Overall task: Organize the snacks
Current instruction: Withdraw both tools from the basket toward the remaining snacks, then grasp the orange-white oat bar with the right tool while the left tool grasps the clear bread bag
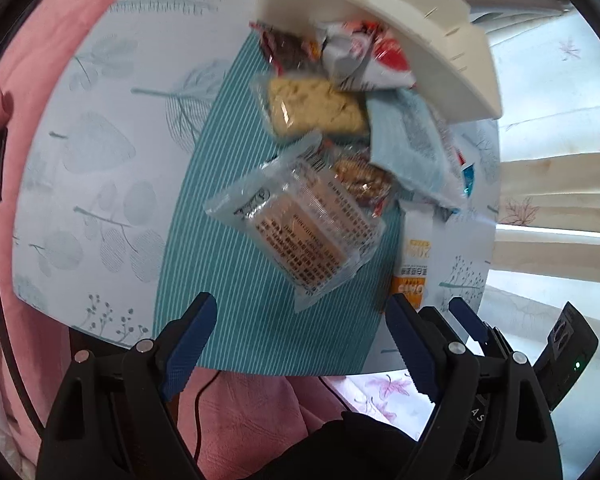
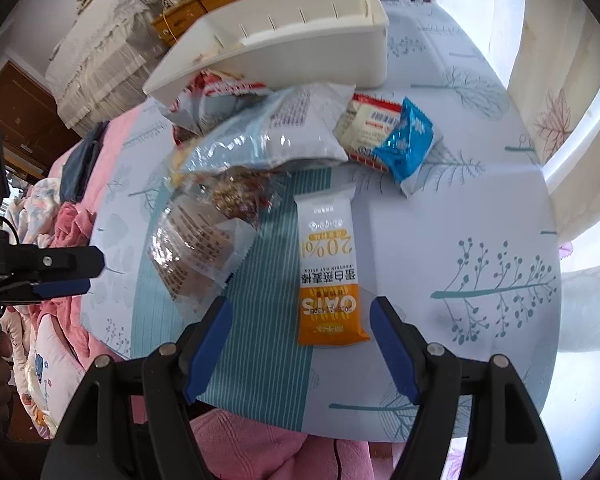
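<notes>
Left hand-held gripper (image 1: 300, 320) poised over teal mat (image 1: 228, 280), jaws wide apart, nothing between them, just short of clear cracker pack (image 1: 300, 224); right hand-held gripper (image 2: 302, 318) likewise spread and holding nothing, blue pads flanking orange end of oat bar (image 2: 328, 272) without touching it; bar lying flat, partly on mat, partly on leaf-print surface (image 2: 480, 240); beyond, heaped snacks: nut bar (image 2: 240, 196), pale-blue bag (image 2: 268, 136), yellow cake pack (image 1: 312, 106), red-and-white packets (image 1: 364, 56); off right, blue packet (image 2: 410, 144) atop red-edged biscuit pack (image 2: 364, 124); farthest, white bin (image 2: 284, 48) tilted, resting on heap's far edge.
</notes>
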A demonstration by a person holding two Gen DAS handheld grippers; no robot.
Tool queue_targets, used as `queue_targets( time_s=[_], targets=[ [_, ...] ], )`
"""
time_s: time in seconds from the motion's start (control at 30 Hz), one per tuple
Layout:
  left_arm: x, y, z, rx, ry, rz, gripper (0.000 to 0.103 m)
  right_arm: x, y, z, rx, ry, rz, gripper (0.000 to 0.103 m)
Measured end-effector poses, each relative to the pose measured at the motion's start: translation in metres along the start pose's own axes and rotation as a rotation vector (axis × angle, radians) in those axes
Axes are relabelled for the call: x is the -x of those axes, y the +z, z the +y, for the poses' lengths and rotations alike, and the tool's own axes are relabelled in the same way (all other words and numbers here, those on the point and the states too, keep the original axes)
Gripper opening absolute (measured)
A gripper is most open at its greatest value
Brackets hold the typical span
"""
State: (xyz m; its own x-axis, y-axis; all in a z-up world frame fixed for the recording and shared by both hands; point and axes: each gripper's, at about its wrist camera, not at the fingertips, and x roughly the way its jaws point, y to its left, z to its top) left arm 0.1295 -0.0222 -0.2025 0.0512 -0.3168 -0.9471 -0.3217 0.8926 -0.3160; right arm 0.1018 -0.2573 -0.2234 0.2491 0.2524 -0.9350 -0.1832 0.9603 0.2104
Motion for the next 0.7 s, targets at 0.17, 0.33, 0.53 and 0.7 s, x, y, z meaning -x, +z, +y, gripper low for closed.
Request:
queue_targets(
  time_s=[0.17,0.33,0.53,0.7],
  targets=[
    [-0.031,0.015,0.011,0.108,-0.016,0.107,0.09,-0.017,0.002,0.002,-0.009,-0.035,0.059,0.072],
    [-0.053,0.028,0.019,0.226,-0.058,0.159,0.09,-0.031,0.004,0.008,-0.004,-0.057,0.106,0.072],
    [-0.072,0.041,0.015,0.276,-0.074,0.195,0.09,-0.044,0.008,0.015,0.0,-0.086,0.146,0.072],
    [-0.084,0.056,0.014,0.314,-0.075,0.208,0.09,-0.05,0.013,0.017,-0.004,-0.127,0.151,0.072]
  ],
)
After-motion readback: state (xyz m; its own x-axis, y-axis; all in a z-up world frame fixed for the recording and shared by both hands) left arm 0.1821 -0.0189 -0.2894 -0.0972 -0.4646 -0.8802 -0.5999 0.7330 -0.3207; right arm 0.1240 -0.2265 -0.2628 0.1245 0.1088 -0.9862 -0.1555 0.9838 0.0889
